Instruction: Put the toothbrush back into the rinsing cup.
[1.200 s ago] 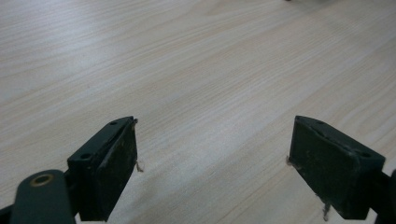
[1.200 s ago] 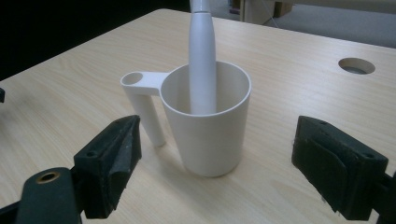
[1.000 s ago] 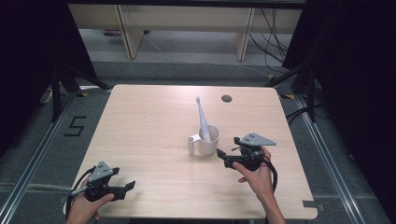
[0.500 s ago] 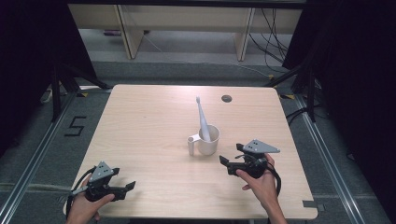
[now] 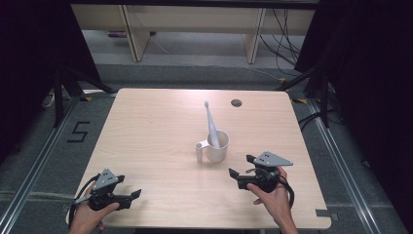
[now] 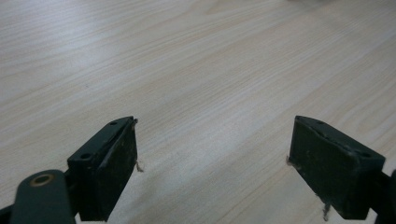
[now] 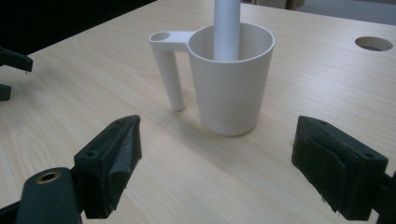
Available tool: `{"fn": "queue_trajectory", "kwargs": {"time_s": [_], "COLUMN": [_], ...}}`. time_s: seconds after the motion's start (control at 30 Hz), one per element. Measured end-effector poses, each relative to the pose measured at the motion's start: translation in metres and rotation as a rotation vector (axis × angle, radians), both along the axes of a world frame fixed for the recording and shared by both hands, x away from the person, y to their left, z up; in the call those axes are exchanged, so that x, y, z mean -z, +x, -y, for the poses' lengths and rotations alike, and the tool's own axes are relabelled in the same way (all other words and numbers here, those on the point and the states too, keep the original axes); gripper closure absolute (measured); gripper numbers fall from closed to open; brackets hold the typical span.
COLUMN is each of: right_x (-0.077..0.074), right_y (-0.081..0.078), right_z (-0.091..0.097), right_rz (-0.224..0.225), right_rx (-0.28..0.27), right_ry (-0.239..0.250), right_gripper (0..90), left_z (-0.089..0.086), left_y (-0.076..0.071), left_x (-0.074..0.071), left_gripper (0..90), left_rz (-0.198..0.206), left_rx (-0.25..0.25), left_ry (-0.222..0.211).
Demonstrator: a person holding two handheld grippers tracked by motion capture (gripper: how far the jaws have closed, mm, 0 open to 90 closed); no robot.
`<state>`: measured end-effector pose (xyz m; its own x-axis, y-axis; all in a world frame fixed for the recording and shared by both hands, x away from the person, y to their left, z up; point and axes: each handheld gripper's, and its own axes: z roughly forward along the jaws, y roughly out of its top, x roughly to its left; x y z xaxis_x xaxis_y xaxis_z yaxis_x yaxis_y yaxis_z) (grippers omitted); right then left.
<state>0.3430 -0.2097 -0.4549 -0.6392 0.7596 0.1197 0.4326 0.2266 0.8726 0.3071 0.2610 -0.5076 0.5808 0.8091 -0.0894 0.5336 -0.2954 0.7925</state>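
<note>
A white cup (image 5: 217,146) with a straight handle stands upright near the middle of the wooden table (image 5: 156,131), and a white toothbrush (image 5: 210,122) leans in it, head up. My right gripper (image 5: 240,165) rests to the cup's right and nearer the front edge, open and empty, jaws pointing left. In the right gripper view the cup (image 7: 233,88) sits just beyond the open gripper (image 7: 217,125), the toothbrush handle (image 7: 227,28) rising out of it. My left gripper (image 5: 130,186) lies at the front left, open over bare wood (image 6: 212,135).
A round cable hole (image 5: 236,103) lies in the table's far side, behind the cup. Wooden shelving legs and cables stand on the floor beyond the far edge. Black curtains flank both sides. A person's hands hold both grippers at the front edge.
My right gripper has drawn back from the cup toward the front edge, still open. The left gripper, cup and toothbrush have not moved.
</note>
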Motion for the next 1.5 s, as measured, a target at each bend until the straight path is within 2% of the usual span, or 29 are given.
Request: {"fn": "queue_trajectory", "kwargs": {"time_s": [0.03,0.07,0.17,0.27,0.3,0.37,0.4,0.43,0.47,0.6,0.7,0.77,0.87,0.9,0.93,0.97,1.0,1.03,1.1,1.13,1.17,1.2,1.27,1.33,1.37,1.4,1.43,1.47,1.5], "right_x": [0.001,0.002,0.003,0.003,0.004,0.003,0.004,0.004,0.005,0.006,0.007,0.007,0.009,0.01,0.012,0.011,0.012,0.012,0.014,0.014,0.015,0.015,0.017,0.018,0.018,0.019,0.018,0.018,0.019], "right_y": [0.001,0.0,-0.002,-0.006,-0.008,-0.008,-0.011,-0.011,-0.012,-0.014,-0.018,-0.019,-0.024,-0.023,-0.025,-0.026,-0.026,-0.028,-0.03,-0.03,-0.033,-0.032,-0.033,-0.036,-0.037,-0.04,-0.04,-0.043,-0.042], "right_z": [0.001,0.0,0.001,0.0,-0.002,0.0,-0.002,0.0,-0.001,0.001,0.001,0.003,0.001,0.003,0.001,0.003,0.003,0.003,0.003,0.005,0.004,0.006,0.007,0.007,0.009,0.007,0.01,0.009,0.01], "right_rz": [0.031,0.019,0.04,0.028,0.011,0.028,0.008,0.024,0.009,0.031,0.004,0.013,-0.034,-0.007,-0.021,-0.023,-0.017,-0.033,-0.029,-0.019,-0.049,-0.029,-0.025,-0.042,-0.028,-0.048,-0.033,-0.059,-0.036], "right_rx": [-0.012,-0.018,-0.018,-0.022,-0.015,-0.027,-0.02,-0.027,-0.026,-0.035,-0.032,-0.032,-0.021,-0.028,-0.021,-0.028,-0.041,-0.033,-0.029,-0.036,-0.03,-0.042,-0.035,-0.028,-0.037,-0.028,-0.039,-0.029,-0.038], "right_ry": [-0.013,0.003,-0.018,-0.018,0.013,-0.017,0.005,-0.012,0.002,-0.012,0.012,-0.017,0.007,-0.025,0.002,-0.017,-0.01,-0.013,-0.003,-0.017,0.007,-0.015,-0.015,-0.011,-0.019,0.009,-0.018,-0.005,-0.008], "right_gripper": [16.4,16.0,15.8,15.8,15.8,15.8,15.8,15.8,15.7,15.8,15.8,15.8,15.8,15.8,15.8,15.8,15.8,15.8,15.8,15.8,15.8,15.8,15.8,15.8,15.8,15.8,15.8,15.8,15.8], "left_z": [0.0,-0.001,0.0,0.0,0.0,0.0,0.0,0.0,0.0,0.0,0.0,0.0,0.0,0.0,0.0,0.0,0.0,0.0,0.0,0.0,0.0,0.0,0.0,0.0,-0.001,-0.001,-0.001,0.0,0.0], "left_y": [0.0,0.0,0.0,0.0,0.0,0.0,0.0,0.0,0.0,0.0,0.0,0.0,0.0,0.0,0.0,0.0,0.0,0.0,0.0,0.0,0.0,0.0,0.0,0.0,0.0,0.0,0.0,0.0,0.0], "left_x": [0.0,0.0,-0.001,-0.001,0.0,0.0,-0.001,-0.001,0.0,0.0,0.0,0.0,0.0,0.0,0.0,0.0,0.0,0.0,0.0,0.0,0.0,0.0,0.0,0.0,0.0,0.0,0.0,-0.001,-0.001], "left_gripper": [14.8,14.8,14.8,14.8,14.8,14.8,14.8,14.8,14.8,14.8,14.8,14.8,14.8,14.8,14.8,14.8,14.8,14.8,14.8,14.8,14.8,14.8,14.8,14.8,14.8,14.8,14.8,14.8,14.8], "left_rz": [0.003,0.003,0.001,0.003,0.003,0.004,0.001,0.001,0.003,0.003,0.002,0.003,0.006,0.002,0.003,0.003,0.003,0.003,0.004,0.003,0.003,0.003,0.002,0.003,0.002,0.003,0.003,0.002,0.001], "left_rx": [0.004,0.003,-0.003,-0.001,0.003,0.003,-0.003,-0.003,0.003,0.003,-0.004,0.003,0.002,0.002,0.001,0.001,0.001,0.002,0.001,0.001,0.001,0.001,0.001,-0.003,0.001,0.0,0.001,-0.005,-0.005], "left_ry": [0.004,0.003,0.01,0.008,0.003,0.003,0.01,0.009,0.004,0.005,-0.002,0.006,0.0,0.005,0.004,0.004,0.004,0.004,0.004,0.004,0.004,0.004,0.004,0.003,0.006,0.006,0.006,0.012,0.012]}}
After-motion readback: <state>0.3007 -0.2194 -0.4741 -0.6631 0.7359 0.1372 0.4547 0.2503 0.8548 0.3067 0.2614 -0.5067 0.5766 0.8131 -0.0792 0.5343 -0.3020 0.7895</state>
